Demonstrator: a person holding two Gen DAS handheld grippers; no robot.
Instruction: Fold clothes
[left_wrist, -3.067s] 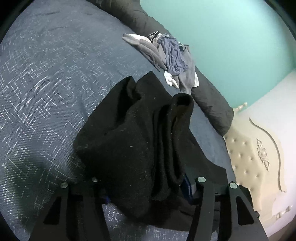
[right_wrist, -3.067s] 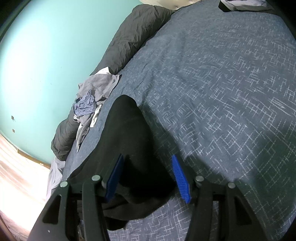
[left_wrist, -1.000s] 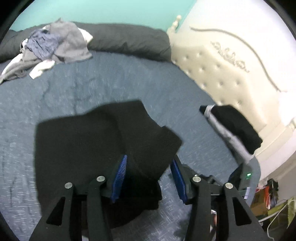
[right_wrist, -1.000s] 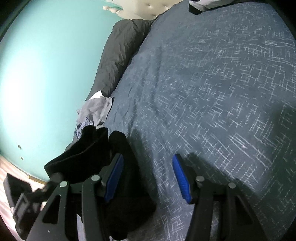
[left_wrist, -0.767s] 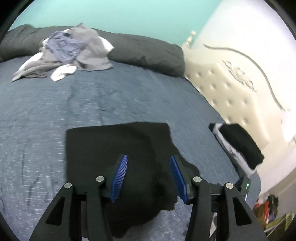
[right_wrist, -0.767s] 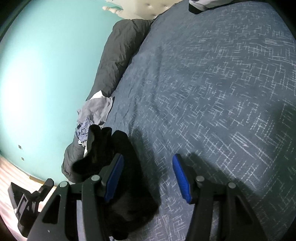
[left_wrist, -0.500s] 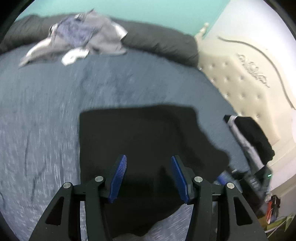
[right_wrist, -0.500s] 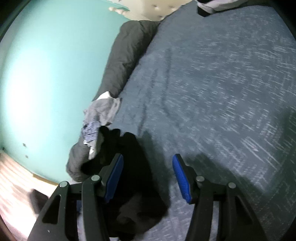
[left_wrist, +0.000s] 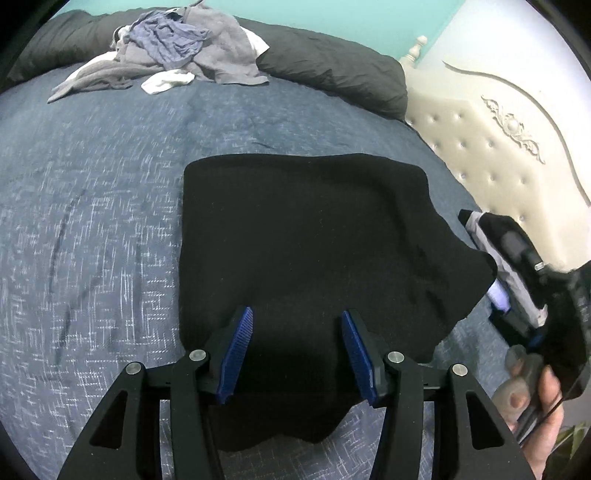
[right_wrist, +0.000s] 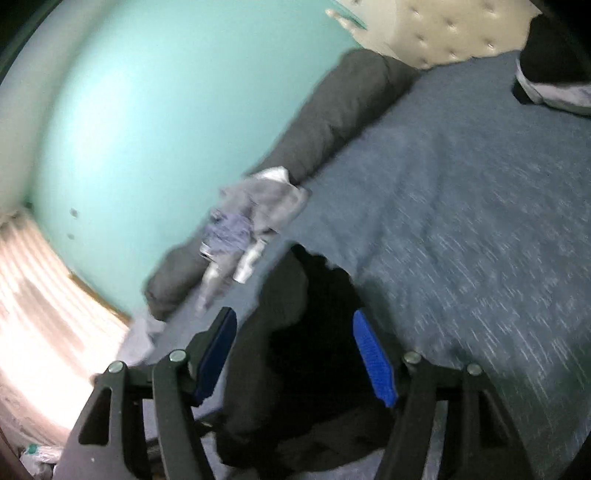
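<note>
Left wrist view: left gripper (left_wrist: 295, 345) is hovering half-open over the black garment (left_wrist: 306, 236) lying on the bed (left_wrist: 92, 184); contact unclear. Right wrist view, blurred: right gripper (right_wrist: 295, 350), jaws just widening, is straddling bunched black cloth, pads clear.

My left view is dim but mostly sharp with fisheye-bent, dark-vignetted edges, while my right view is smeared with blur and glare whitens its lower-left corner.

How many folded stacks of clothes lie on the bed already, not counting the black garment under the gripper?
1. One folded stack, black on top of white, lies near the headboard. The grey heap by the dark pillow is unfolded; more may be hidden.
</note>
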